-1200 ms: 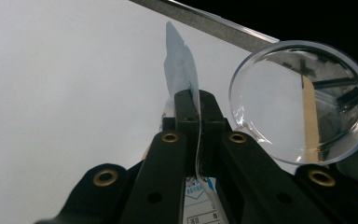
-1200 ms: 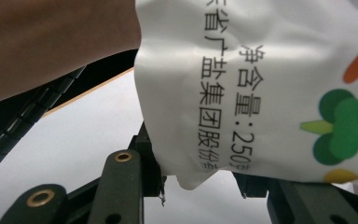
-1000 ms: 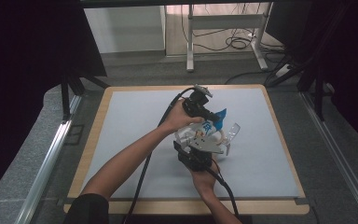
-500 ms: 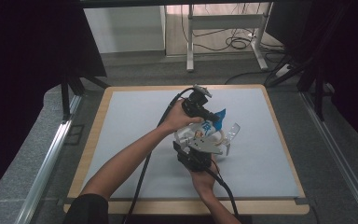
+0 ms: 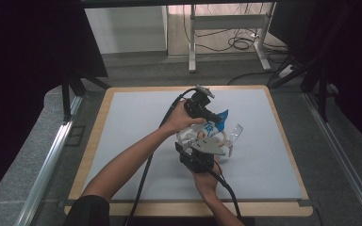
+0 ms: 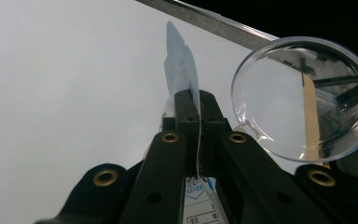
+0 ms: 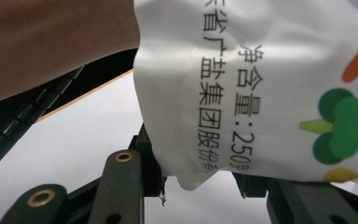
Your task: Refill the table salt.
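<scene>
Your left gripper (image 6: pixel 198 107) pinches the bag's (image 7: pixel 261 84) thin blue edge; right gripper (image 7: pixel 200 186) clamps its white btm corner w/ black print & veg graphics. Bag's held mid-mat (image 5: pixel 136 122), beside clear cup (image 6: pixel 303 98).

Wooden-edged table (image 5: pixel 96 141), top covered by pale grey mat (image 5: pixel 136 127), wood border exposed all round. Mat surface bare on left, far and right areas. Clear plastic cup (image 5: pixel 234 134) near centre-right of mat; whether it rests on mat, cannot tell.
</scene>
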Motion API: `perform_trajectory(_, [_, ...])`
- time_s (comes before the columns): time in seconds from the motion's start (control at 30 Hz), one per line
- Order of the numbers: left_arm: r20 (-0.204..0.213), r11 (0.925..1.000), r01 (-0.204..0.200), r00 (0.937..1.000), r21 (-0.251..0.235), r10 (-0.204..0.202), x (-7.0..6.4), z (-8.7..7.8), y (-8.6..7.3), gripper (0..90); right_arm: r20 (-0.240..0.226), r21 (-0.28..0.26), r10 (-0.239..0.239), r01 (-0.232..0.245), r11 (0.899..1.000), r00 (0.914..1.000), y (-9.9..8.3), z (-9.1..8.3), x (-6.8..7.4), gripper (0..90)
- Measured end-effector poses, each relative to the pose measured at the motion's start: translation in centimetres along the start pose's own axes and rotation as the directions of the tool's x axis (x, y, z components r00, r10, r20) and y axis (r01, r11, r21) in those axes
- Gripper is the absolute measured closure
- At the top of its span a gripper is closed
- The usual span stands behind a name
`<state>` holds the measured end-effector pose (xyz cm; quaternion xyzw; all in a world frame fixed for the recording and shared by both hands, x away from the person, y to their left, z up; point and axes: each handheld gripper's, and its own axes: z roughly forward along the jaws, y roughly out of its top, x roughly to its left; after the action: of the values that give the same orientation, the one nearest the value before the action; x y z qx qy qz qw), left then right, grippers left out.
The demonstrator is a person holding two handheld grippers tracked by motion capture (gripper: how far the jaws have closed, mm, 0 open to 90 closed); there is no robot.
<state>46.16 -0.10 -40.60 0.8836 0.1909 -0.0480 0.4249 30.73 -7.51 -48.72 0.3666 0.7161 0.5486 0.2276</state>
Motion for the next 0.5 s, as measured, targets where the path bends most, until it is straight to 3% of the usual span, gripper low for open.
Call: perform_trajectory(0.5, [0.012,1.0,0.0,0.9999,-0.001,0.0,0.04,0.14,0.13,90.0,-0.004,-0.01,0.006,-0.006,1.0,1.0,0.25,-0.27,-0.15,60.8])
